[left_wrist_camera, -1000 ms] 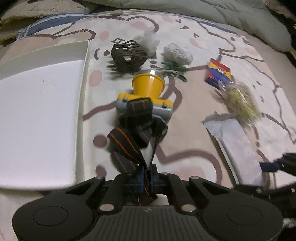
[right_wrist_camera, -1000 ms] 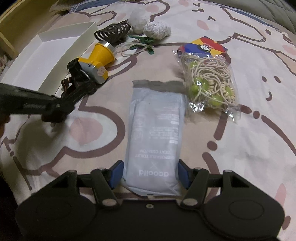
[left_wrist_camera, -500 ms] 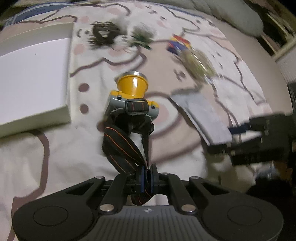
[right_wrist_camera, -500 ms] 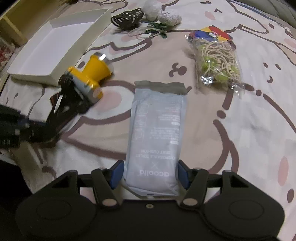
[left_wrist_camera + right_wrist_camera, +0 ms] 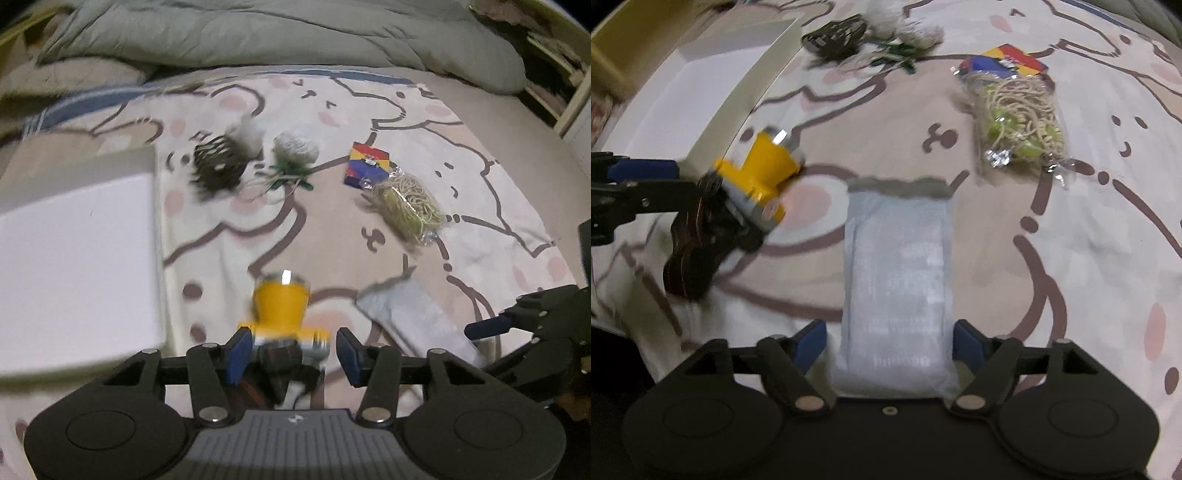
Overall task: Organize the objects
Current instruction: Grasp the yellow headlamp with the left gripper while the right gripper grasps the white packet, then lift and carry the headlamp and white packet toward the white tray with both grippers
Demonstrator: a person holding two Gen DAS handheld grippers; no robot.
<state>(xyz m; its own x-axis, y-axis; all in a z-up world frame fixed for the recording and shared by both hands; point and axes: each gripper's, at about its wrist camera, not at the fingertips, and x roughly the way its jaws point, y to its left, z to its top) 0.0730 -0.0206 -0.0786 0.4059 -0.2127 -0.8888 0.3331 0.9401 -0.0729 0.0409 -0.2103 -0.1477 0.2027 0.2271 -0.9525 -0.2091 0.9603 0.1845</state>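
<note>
As my left claw (image 5: 291, 350) has just been opening, the black-and-orange elastic strap it pinched a second ago hangs free, and the yellow plastic headlamp (image 5: 282, 308) with its grey hinged base sits blurred between pads that no longer press on it. My right claw (image 5: 890, 343) has also been opening: the pale blue sealed plastic packet (image 5: 897, 280) lies between its blue pads with a gap showing on either side, flat on the cartoon-print bedsheet (image 5: 1071, 240).

Both items look released short of the white shallow cardboard box (image 5: 74, 240) at the left of the left wrist frame, so I judge the sorting step unfinished, perhaps a regrip.

From the right wrist view the headlamp (image 5: 759, 177) lies at centre left, just beside the box wall (image 5: 746, 96), lens ring pointing toward the upper right, strap (image 5: 698, 243) bunched in dark folds below it. Its shell is glossy; the strap is limp and will trail.
</note>
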